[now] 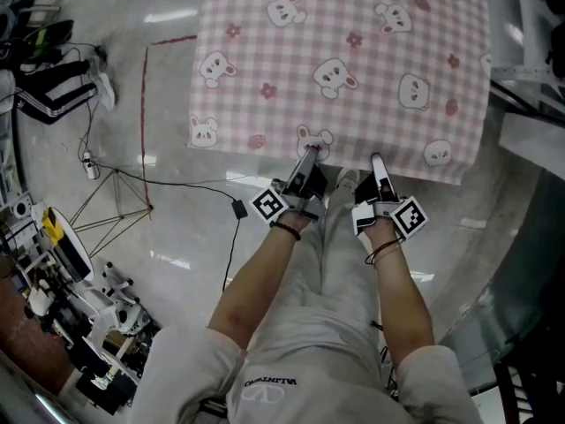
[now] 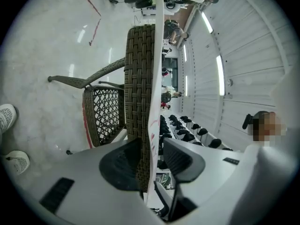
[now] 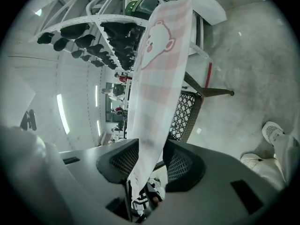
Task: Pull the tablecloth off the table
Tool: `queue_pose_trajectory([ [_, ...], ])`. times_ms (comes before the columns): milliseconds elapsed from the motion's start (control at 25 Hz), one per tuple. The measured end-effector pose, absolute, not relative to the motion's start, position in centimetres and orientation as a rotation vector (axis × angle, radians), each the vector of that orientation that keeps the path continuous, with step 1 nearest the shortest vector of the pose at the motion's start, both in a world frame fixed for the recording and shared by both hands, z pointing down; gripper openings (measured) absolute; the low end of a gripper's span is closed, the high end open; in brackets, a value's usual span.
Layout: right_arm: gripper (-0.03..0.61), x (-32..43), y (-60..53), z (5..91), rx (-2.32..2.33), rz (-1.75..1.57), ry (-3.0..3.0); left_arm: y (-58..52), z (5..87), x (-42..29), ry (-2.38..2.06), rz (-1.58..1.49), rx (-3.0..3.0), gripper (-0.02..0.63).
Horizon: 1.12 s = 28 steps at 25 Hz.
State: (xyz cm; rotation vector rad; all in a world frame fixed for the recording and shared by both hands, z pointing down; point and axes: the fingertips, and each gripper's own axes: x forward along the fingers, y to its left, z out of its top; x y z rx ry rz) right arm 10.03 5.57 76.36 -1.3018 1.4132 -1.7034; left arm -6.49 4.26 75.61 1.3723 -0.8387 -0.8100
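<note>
Pink checked tablecloth (image 1: 344, 69) is spread over the wicker desk (image 2: 139, 78), and its near hem is straddled, side by side, by the parted jaws of the left tool (image 1: 309, 155) and right tool (image 1: 378, 164), pinched by neither.

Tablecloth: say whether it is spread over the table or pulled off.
Spread. The pink bunny-print tablecloth lies flat, unbunched; its near edge hangs between the jaws of the left gripper and right gripper.
</note>
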Motion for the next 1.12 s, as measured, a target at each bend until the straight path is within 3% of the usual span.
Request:
queue_pose_trajectory([
  [480,0.077,10.6,5.0,76.2,-1.308,-1.673,1.401,3.7,75.4,-6.8,-0.858,-0.849,1.368,0.021],
  [760,0.023,10.4,5.2,75.0,-1.282,-1.656,1.373,3.8,74.6,-6.9,-0.836,-0.885,1.365,0.002],
  [1120,0.011,10.5,5.0,75.1,-1.296,-1.647,1.364,3.5,74.7,-6.8,-0.834,-0.875,1.364,0.000],
])
